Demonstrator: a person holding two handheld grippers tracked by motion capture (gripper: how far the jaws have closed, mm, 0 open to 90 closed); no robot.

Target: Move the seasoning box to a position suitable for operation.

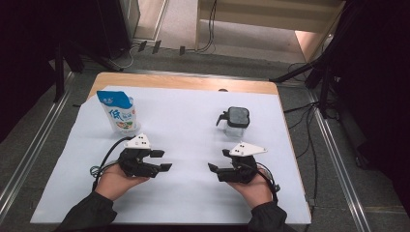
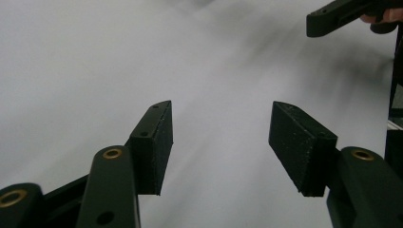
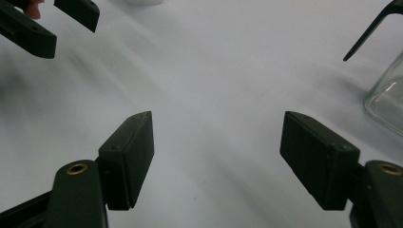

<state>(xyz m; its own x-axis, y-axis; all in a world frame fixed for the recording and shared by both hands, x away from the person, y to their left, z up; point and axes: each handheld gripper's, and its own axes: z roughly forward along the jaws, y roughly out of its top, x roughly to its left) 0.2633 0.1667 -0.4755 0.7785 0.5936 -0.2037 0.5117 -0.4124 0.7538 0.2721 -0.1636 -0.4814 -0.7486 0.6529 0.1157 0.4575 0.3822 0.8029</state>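
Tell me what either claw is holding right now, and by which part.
Nothing is held. The left claw and the right claw both stand open over the white sheet, apart from the milk pouch and the glass jug.

- Your left gripper (image 1: 164, 160) sits at the near left, jaws apart with nothing between them, pointing right toward the other.
- Your right gripper (image 1: 218, 161) sits at the near right, jaws apart and empty, pointing left.
- Both forearms enter from the near edge.
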